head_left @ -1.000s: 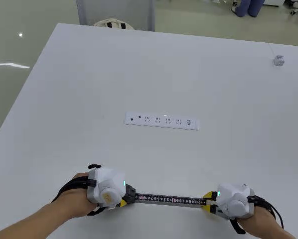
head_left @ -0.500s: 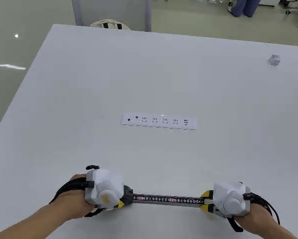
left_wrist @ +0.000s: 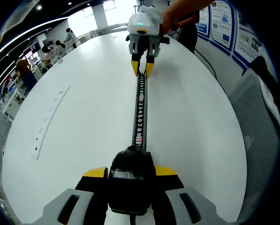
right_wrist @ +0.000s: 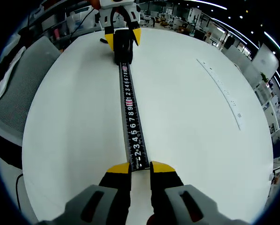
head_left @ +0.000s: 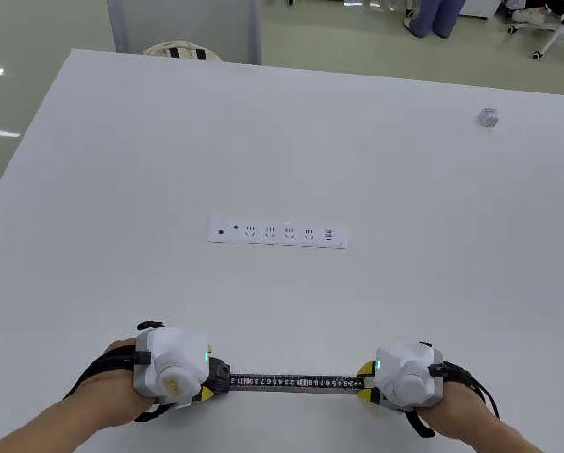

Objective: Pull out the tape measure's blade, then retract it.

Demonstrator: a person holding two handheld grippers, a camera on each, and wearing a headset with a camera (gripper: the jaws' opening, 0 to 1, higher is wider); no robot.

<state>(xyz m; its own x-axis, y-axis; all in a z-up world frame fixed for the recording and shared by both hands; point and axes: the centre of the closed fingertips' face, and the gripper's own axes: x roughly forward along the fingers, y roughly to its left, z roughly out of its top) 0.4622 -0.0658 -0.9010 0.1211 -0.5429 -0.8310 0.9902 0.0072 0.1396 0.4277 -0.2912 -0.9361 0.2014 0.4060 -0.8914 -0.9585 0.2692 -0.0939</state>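
Left gripper: yellow-tipped jaws clamped on either side of the black tape measure case. The case sits low over the white tabletop, at its near edge.

Right gripper: jaws pressed together on the free end of the black numbered blade, pinching it by the tip.

The blade is extended straight and taut between the two grippers, just above the table. Numerals face up, with a red mark partway along.

A white power strip lies flat mid-table, well apart from the blade and roughly parallel to it. A small white cube-like object sits toward the far right; too small to tell what it is.
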